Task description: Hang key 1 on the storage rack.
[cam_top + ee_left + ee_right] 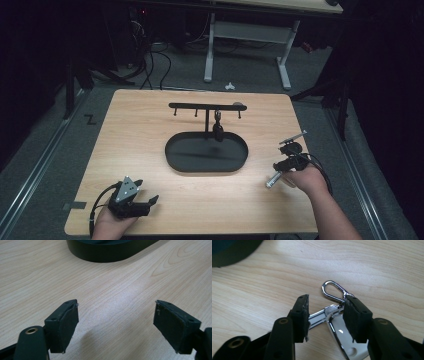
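1. Nearest the right gripper view's camera stand the right gripper's (pixel 325 315) two black jaws, about half open, with a silver metal keychain tool (pixel 337 325) lying between them on the wood. Its clip loop (pixel 333 291) pokes out just past the jaw tips. One jaw sits against the tool's edge; whether either pad actually presses on it I cannot tell.
2. The wooden table (pixel 150 130) is the largest thing, light-grained, carrying everything else.
3. At its middle lies a black oval tray (pixel 180 162), the base of a black stand whose post rises to a crossbar (pixel 200 106) with small hooks. A dark item (pixel 218 131) hangs from one hook, over the tray.
4. The left gripper (pixel 150 200) rests near the table's front-left corner, held in the person's left hand (pixel 112 222). In the left gripper view its jaws are spread wide with bare wood between them, the tray's rim ahead.
5. In the high view the right gripper (pixel 280 172) is at the table's right side, well apart from the tray, with the silver tool (pixel 272 181) at its tip.
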### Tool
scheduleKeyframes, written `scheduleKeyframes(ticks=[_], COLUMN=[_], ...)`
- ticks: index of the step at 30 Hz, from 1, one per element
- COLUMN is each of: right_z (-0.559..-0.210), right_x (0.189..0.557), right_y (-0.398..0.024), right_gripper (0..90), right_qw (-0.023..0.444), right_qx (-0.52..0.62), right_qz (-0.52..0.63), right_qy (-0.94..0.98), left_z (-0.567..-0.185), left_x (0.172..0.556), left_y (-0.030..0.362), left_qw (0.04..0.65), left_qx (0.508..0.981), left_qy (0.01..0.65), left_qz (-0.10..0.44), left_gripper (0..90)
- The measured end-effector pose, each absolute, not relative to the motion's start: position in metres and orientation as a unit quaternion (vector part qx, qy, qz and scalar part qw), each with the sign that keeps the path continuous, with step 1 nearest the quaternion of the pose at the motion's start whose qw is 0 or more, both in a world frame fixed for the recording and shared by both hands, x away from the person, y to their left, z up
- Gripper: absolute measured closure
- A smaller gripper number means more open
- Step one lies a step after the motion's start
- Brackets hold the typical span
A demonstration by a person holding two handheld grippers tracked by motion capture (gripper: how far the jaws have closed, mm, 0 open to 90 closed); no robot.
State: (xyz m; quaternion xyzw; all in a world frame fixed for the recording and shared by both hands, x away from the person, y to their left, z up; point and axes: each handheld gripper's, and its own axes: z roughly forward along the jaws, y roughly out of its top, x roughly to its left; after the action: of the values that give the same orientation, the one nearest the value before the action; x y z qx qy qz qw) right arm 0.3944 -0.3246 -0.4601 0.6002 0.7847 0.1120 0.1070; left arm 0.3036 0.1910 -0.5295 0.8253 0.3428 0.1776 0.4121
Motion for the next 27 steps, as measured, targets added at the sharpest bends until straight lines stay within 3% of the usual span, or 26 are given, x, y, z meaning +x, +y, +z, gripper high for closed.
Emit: scheduleKeyframes(ticks=[6, 15, 21, 25, 27], right_z=[-0.466, -0.472, -0.484, -0.488, -0.488], right_x=[0.401, 0.414, 0.424, 0.424, 0.422], right_y=[-0.329, -0.333, -0.338, -0.336, -0.333], right_gripper=[49.7, 46.7, 46.1, 52.7, 60.5], right_qw=[0.096, 0.1, 0.078, 0.069, 0.066], right_qx=[0.607, 0.611, 0.621, 0.618, 0.615], right_qz=[0.107, 0.091, 0.074, 0.068, 0.069], right_qy=[0.782, 0.78, 0.776, 0.78, 0.783], left_z=[-0.53, -0.529, -0.527, -0.526, -0.526], left_x=[0.304, 0.303, 0.301, 0.301, 0.301], left_y=[0.191, 0.19, 0.19, 0.191, 0.191], left_qw=[0.412, 0.413, 0.413, 0.415, 0.416], left_qx=[0.825, 0.826, 0.826, 0.824, 0.824], left_qy=[0.344, 0.34, 0.337, 0.338, 0.338], left_qz=[0.176, 0.179, 0.182, 0.185, 0.185], left_gripper=[20.7, 20.8, 20.9, 20.9, 20.9])
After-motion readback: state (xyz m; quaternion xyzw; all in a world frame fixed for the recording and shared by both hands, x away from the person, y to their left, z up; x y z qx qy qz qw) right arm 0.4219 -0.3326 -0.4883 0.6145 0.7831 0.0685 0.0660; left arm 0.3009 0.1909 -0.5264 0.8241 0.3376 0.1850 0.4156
